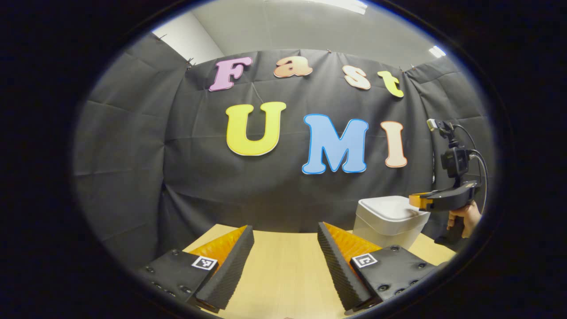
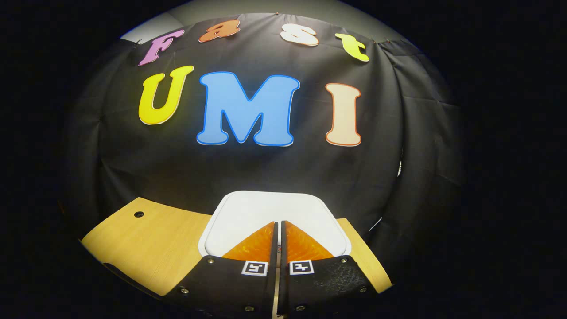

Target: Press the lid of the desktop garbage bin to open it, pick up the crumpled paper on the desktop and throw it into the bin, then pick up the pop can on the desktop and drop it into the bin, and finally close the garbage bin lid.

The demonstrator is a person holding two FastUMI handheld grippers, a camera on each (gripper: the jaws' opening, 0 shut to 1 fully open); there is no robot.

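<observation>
Fingers (image 2: pixel 266 241) pressed together over closed bin lid (image 2: pixel 248 208), table (image 2: pixel 150 239) beneath.

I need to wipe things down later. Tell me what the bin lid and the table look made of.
Bin lid: likely plastic, white, smooth with a soft sheen and moulded rounded corners.
Table: wood or wood-look laminate, light, matte, with fine straight grain lines; which one, I cannot tell.

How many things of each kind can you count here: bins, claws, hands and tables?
Bins: 1, the white bin with its lid down.
Claws: 2, the left claw and the right claw.
Hands: 1, a hand.
Tables: 1, the wooden table.
Total: 5.
</observation>
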